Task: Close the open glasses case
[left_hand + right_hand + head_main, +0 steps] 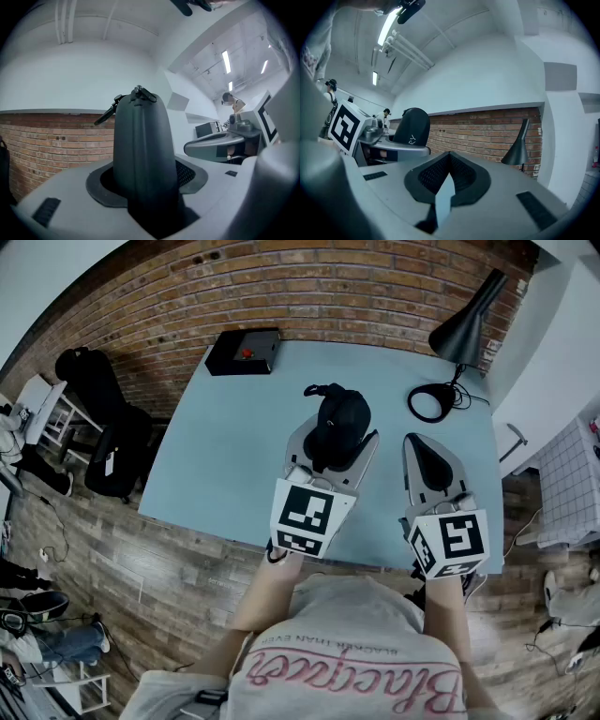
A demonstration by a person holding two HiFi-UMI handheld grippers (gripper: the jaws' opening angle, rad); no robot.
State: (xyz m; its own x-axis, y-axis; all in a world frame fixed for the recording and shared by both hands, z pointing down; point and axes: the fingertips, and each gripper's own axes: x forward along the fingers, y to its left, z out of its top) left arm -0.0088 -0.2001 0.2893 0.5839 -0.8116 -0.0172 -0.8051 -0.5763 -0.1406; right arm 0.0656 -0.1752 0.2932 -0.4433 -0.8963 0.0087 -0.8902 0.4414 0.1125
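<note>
The black glasses case (339,420) sits upright between the jaws of my left gripper (336,451), which is shut on it above the pale blue table (234,456). In the left gripper view the case (143,145) fills the gap, its seam facing the camera and a zip pull at its top; it looks closed along that seam. My right gripper (424,454) hovers level just to the right, jaws shut with nothing between them (449,164). From the right gripper view the case (411,126) shows at the left.
A black box with a red button (244,351) stands at the table's far left corner. A black desk lamp (466,329) and its ring-shaped base (431,401) are at the far right. A brick wall (309,287) runs behind the table.
</note>
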